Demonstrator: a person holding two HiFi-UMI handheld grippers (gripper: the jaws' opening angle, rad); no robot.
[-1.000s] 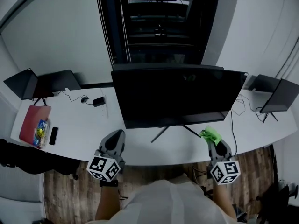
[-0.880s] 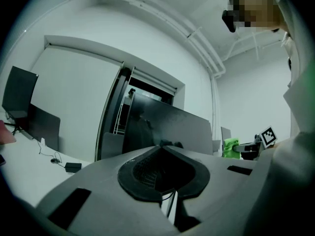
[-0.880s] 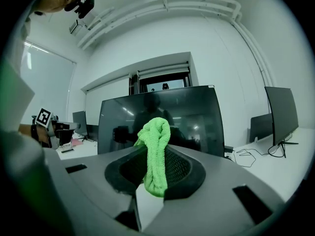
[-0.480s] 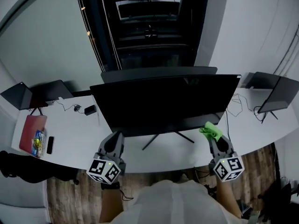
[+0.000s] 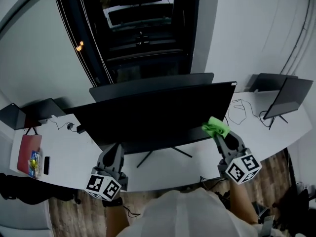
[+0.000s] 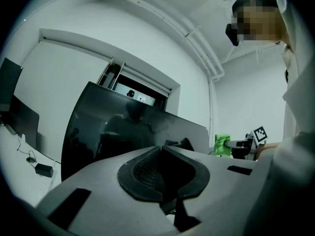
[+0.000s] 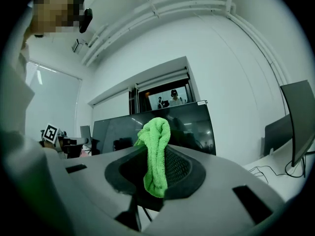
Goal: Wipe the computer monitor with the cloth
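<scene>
No legible text, labels, brands, numbers or signs in any view.

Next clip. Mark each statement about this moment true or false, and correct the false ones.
1. The right tongs grip a green cloth. True.
2. The left tongs are open around the monitor's edge. False: they are shut with nothing between them, low in front of the computer monitor.
3. The monitor's screen is dark. True.
4. The cloth lies flat on the desk. False: it is held up in the right tongs near the screen's lower right corner.
5. A dark phone lies beside a red folder at the desk's left end. True.
</scene>
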